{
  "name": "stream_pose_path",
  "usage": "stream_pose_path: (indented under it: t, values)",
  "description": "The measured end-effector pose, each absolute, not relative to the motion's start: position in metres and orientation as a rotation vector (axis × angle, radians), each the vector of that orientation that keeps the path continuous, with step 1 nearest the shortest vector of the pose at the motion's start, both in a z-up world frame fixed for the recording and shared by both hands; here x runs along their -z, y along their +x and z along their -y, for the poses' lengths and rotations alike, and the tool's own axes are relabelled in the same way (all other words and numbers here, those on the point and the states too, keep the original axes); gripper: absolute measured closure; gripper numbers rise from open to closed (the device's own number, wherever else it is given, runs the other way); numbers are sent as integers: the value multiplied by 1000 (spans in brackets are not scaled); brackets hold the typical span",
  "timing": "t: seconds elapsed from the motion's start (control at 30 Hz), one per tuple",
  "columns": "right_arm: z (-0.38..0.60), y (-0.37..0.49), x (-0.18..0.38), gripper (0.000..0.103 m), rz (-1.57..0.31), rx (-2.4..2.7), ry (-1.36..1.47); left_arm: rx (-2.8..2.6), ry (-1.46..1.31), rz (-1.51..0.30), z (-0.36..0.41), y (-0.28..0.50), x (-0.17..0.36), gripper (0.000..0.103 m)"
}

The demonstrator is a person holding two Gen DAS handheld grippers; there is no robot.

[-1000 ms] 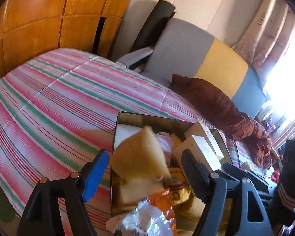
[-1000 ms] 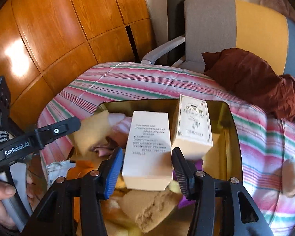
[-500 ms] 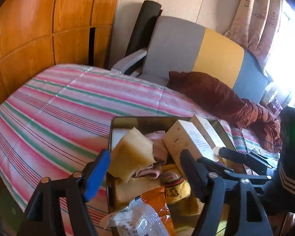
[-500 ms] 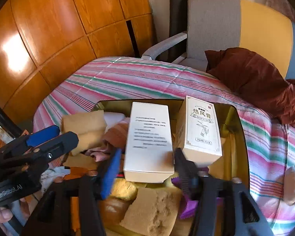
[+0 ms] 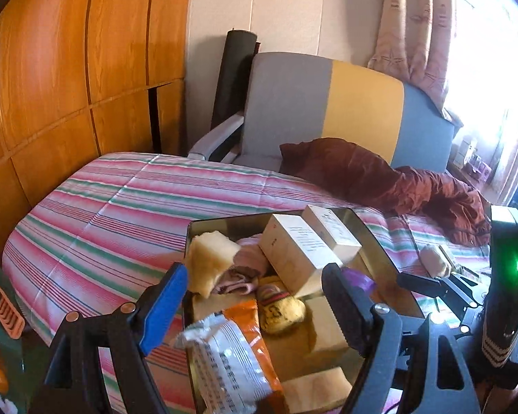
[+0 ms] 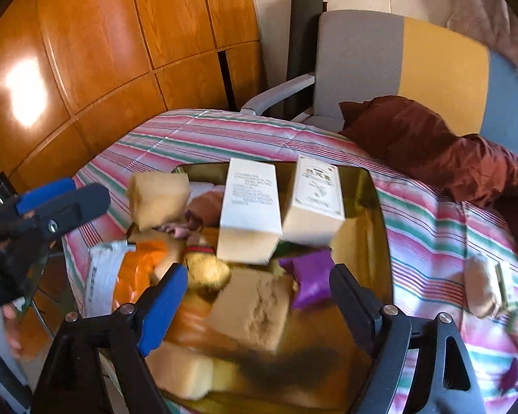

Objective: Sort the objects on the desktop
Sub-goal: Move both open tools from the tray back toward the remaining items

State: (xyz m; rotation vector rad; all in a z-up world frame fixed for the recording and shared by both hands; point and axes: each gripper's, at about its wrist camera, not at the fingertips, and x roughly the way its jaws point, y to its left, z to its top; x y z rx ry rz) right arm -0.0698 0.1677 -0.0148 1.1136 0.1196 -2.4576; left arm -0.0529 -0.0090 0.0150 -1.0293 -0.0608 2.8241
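Both the left gripper [image 5: 255,296] and right gripper [image 6: 259,296] are opening, nothing pinched, above the tray [image 6: 380,227], its 2 boxes [image 6: 250,214] lying released.

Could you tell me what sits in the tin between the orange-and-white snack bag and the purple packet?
In the right wrist view, a small yellow plush toy lies between the snack bag and the purple packet, with a tan sponge block just below that line.
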Motion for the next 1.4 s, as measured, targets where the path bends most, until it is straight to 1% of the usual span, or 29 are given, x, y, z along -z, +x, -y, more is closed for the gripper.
stream_pose_path:
  t: [0.33,0.43,0.73,0.83,1.07,1.3,1.4]
  values:
    - [-207,-40,20,16,-98,2518,1136,-2763,-1033,26,-10,-32,-15,22]
    - [-225,-34,22,16,-75,2543,1158,-2725,-1034,16,-22,-27,-13,22]
    - [-280,-16,36,9,42,2600,1245,-2567,-1090,21,-55,-18,3,22]
    - [-295,-11,43,7,86,2611,1276,-2534,-1100,-14,-67,-13,8,22]
    - [-326,-4,54,7,126,2623,1367,-2450,-1114,-61,-91,-6,14,22]
    - [-382,1,47,8,332,2638,1428,-2400,-1125,-81,-107,-7,17,22]
    - [-411,2,38,9,406,2673,1433,-2379,-1134,-60,-110,-11,17,22]
